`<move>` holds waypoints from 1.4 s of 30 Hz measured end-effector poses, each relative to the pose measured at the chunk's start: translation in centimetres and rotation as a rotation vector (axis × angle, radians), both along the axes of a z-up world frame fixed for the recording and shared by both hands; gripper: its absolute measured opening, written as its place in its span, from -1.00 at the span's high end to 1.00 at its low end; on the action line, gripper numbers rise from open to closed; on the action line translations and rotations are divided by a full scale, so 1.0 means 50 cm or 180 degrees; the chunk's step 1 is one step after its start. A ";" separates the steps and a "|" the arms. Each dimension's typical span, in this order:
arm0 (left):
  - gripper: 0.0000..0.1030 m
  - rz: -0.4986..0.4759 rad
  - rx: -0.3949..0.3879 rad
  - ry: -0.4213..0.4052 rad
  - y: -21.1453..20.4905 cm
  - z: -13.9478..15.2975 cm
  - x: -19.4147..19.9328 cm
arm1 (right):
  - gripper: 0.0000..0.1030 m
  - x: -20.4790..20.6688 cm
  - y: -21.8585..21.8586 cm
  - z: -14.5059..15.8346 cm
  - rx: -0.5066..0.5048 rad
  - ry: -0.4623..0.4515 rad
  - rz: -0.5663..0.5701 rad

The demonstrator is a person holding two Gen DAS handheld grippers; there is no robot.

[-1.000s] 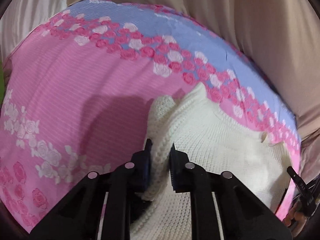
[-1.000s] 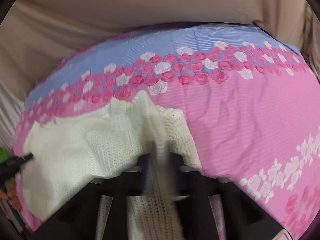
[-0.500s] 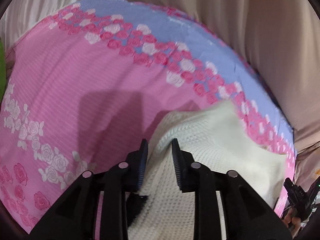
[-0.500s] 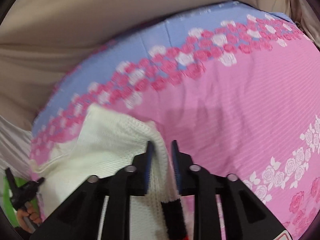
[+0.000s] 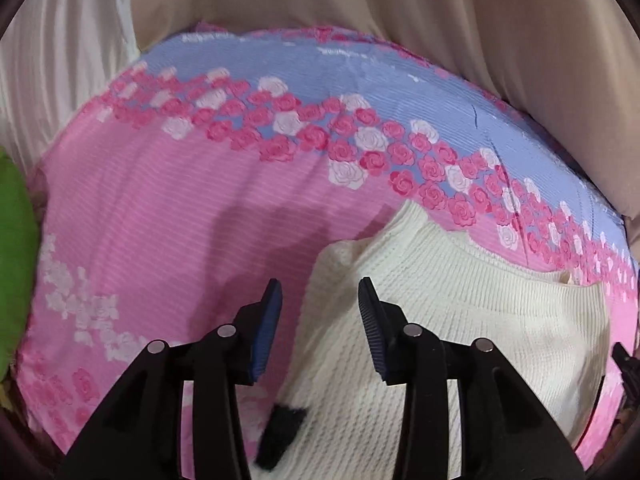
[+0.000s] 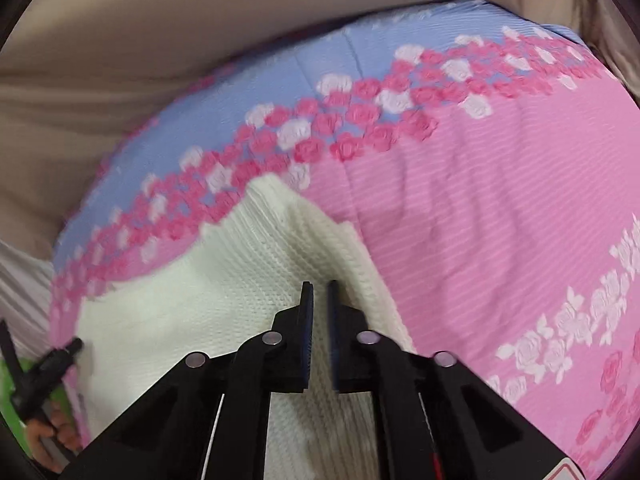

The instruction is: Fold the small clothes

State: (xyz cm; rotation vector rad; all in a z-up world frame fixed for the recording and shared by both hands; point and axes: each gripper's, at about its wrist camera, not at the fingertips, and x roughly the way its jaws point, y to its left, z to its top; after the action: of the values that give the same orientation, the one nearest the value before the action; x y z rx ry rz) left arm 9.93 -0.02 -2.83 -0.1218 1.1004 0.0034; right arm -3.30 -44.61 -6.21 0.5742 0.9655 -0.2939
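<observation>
Thing: white knit sweater [image 5: 460,320] lies low in the frame on the pink rose bedspread [image 5: 160,208] | Left hand-held gripper [image 5: 320,300]: opening, wide, nothing pinched | Right hand-held gripper [image 6: 319,292]: closing, narrow gap, no cloth between | Tip: you should smooth the fold flat, keep edges lined up.

Pink rose-print bedsheet [image 5: 168,208], beige curtain [image 5: 480,20], green cloth [image 5: 16,248]

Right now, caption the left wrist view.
Open left hand-held gripper above a cream knitted sweater on a pink rose-print bedsheet.
</observation>
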 end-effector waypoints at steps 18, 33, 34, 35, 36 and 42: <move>-0.23 0.0061 -0.0046 0.0252 0.019 -0.024 -0.161 | -0.34 -0.242 0.043 -0.079 0.0095 0.0213 0.0001; 0.39 0.0510 -0.1371 0.0555 0.108 -0.094 -0.230 | -0.22 -0.204 0.062 -0.118 0.0358 0.0233 0.0179; 0.47 0.0467 -0.1412 0.0561 0.105 -0.085 -0.229 | 0.31 -0.200 0.060 -0.115 0.0421 0.0237 0.0199; 0.49 0.0437 -0.1424 0.0543 0.105 -0.070 -0.230 | 0.47 -0.198 0.056 -0.110 0.0512 0.0215 0.0214; 0.51 0.0371 -0.1428 0.0518 0.106 -0.047 -0.234 | 0.56 -0.200 0.051 -0.097 0.0555 0.0200 0.0195; 0.86 -0.0081 -0.1252 0.0841 0.121 0.001 -0.317 | 0.65 -0.279 0.034 0.037 0.0390 0.0152 0.0381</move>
State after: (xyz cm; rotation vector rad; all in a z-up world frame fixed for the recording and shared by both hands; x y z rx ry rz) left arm -5.94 6.03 -2.78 -0.4706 1.3568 -0.2263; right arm -17.23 -42.90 -4.38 0.6206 1.0647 -0.1428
